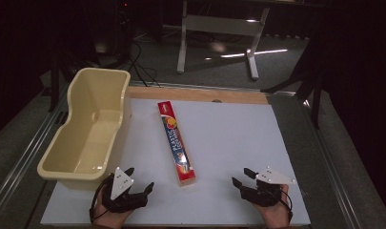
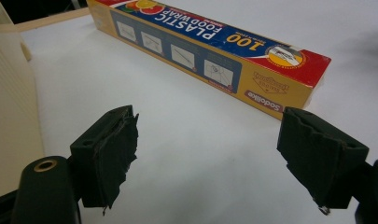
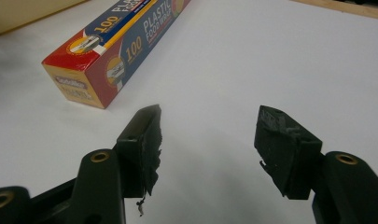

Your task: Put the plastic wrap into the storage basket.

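Lying flat on the white board [image 1: 228, 143], plastic food wrap box [image 1: 177, 143]: light, stiff cardboard, likely graspable across its narrow sides; left gripper [image 2: 207, 158] and right gripper [image 3: 207, 149] both gaping empty.

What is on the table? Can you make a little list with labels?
box: plastic wrap box, lying flat mid-table
tub: cream tub, left of box, nothing seen inside
left gripper: open, holding nothing, near tub
right gripper: jaws apart, holding nothing, right of box
table: white top
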A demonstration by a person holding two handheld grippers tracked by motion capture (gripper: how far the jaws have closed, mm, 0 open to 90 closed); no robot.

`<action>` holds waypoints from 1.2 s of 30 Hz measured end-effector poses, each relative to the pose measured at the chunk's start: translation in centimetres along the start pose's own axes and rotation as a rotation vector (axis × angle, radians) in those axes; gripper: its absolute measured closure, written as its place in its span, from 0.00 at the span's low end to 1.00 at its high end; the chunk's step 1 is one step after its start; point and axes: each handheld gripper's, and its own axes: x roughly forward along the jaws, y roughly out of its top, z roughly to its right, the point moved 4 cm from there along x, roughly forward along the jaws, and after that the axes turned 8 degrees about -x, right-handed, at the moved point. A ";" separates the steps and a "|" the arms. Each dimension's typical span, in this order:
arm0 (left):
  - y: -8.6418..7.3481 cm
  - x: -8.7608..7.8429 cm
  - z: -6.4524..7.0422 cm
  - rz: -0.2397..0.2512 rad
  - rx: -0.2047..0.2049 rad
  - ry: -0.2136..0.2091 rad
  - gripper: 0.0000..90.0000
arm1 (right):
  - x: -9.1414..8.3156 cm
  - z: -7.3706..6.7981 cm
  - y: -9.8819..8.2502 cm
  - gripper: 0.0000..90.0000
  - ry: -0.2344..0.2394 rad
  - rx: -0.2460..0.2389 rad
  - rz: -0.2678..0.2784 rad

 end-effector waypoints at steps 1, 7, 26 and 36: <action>0.1 0.0 0.0 0.004 -0.001 0.000 0.22 | 0.0 0.0 0.0 0.44 -0.002 0.001 -0.002; 0.1 0.0 -0.1 0.013 -0.004 0.010 0.22 | 0.3 0.1 0.2 0.43 -0.005 0.041 -0.014; 0.2 -0.1 -0.5 0.027 -0.021 0.023 0.22 | 3.5 -0.9 2.5 0.39 0.039 0.013 -0.078; 0.2 -0.1 -0.6 0.030 -0.028 0.027 0.22 | 7.2 -1.9 5.2 0.36 0.081 0.027 -0.114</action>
